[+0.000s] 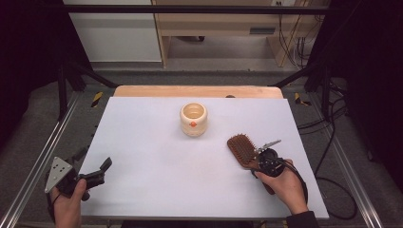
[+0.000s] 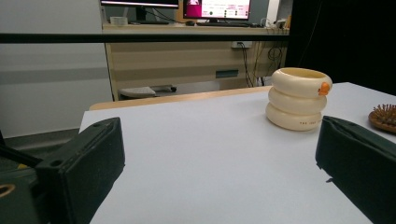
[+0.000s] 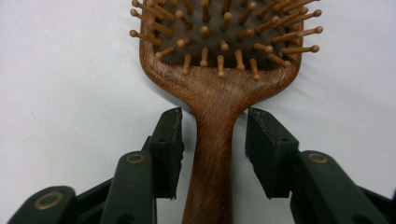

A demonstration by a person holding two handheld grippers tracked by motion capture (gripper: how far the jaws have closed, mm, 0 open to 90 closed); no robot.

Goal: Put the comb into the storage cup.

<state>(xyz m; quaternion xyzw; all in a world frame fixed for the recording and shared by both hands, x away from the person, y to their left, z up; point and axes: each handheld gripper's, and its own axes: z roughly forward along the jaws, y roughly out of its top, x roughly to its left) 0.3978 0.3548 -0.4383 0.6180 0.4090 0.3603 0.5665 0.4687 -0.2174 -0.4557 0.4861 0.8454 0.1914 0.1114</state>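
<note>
While the right gripper point(image 3: 214, 140) straddles the hairbrush point(image 3: 215, 70) handle — jaws part-open, pads not touching — the brush head is cropped at the frame's far edge.

**Hairbrush: flat on table, bristles up**

A wooden paddle hairbrush point(image 3: 212, 116) lies flat on the white table, right of centre. Its dark brown grain is visible, and wooden ball-tipped pins rise from a dark pad. The head points away from the person and the narrow handle points toward the near edge.

Hairbrush point(image 1: 241, 149) right of pot point(image 1: 193, 119), on table point(image 1: 157, 175)
</note>
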